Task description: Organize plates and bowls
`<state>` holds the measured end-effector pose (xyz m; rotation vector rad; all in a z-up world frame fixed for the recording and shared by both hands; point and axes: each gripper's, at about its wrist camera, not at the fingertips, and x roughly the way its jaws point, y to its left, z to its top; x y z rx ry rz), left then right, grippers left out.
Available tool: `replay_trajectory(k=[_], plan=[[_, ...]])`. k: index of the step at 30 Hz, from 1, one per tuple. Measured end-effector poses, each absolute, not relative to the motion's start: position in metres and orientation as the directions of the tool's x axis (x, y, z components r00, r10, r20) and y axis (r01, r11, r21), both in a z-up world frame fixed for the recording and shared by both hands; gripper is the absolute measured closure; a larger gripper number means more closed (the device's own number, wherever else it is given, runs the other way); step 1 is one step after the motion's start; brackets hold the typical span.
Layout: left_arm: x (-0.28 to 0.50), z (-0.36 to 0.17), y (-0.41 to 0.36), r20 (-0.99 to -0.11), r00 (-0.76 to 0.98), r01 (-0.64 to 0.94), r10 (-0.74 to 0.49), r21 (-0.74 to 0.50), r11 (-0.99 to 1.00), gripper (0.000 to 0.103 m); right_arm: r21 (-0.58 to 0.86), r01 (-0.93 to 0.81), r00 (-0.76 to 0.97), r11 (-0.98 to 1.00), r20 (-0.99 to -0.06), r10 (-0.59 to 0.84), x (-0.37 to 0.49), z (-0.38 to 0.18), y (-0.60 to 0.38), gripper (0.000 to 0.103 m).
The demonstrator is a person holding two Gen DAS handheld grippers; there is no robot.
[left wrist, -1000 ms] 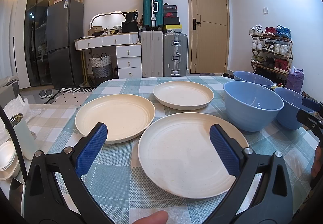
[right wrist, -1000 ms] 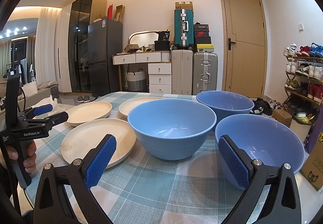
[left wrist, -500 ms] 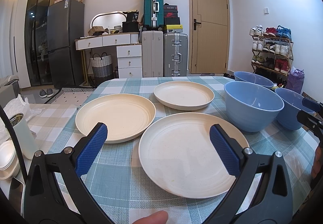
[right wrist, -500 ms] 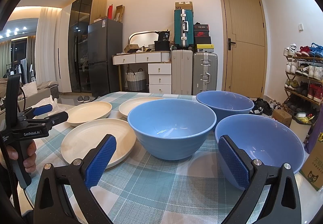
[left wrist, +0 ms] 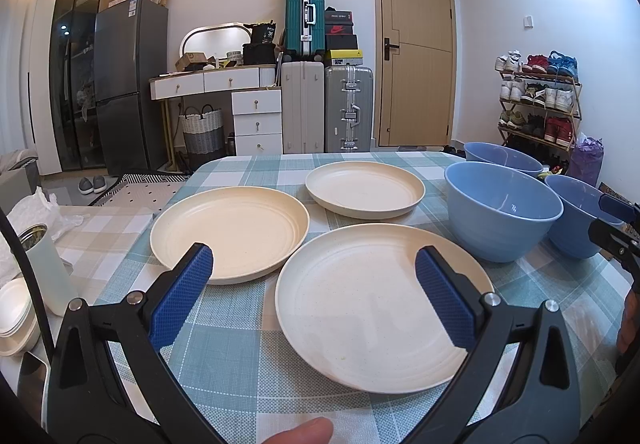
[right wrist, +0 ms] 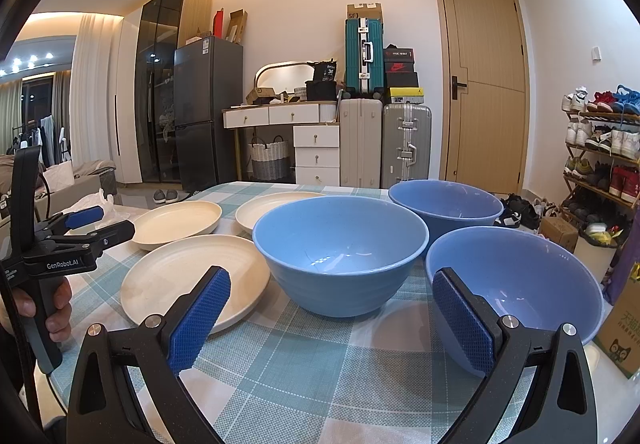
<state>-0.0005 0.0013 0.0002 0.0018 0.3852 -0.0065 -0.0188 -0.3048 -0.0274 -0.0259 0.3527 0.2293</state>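
Checked cloth covers our bench (left wrist: 240, 348): three plates (left wrist: 376, 304) left, three bowls (right wrist: 340, 256) right, all unstacked. We hold the left hand-held gripper (left wrist: 316, 292) and right hand-held gripper (right wrist: 332, 320) wide open and empty, lined up to start stacking.

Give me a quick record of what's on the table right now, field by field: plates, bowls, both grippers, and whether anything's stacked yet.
plates: three cream plates, each flat on the checked tablecloth: near plate, left plate, far plate
bowls: three blue bowls, upright: middle bowl, far bowl, near bowl
stacked: nothing yet
left gripper: open, holding nothing, facing the near plate
right gripper: open, holding nothing, facing the bowls
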Motion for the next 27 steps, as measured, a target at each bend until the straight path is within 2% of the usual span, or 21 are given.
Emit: replay_trajectory(k=[27], plan=[[-0.0007,0.0002,0.0015,-0.375,0.927,0.006,-0.006,-0.002,1.0,0.002,0.014,-0.225,0.912,0.974,-0.348,0.216,-0.0181,-0.0281,-0.3048,0.0]])
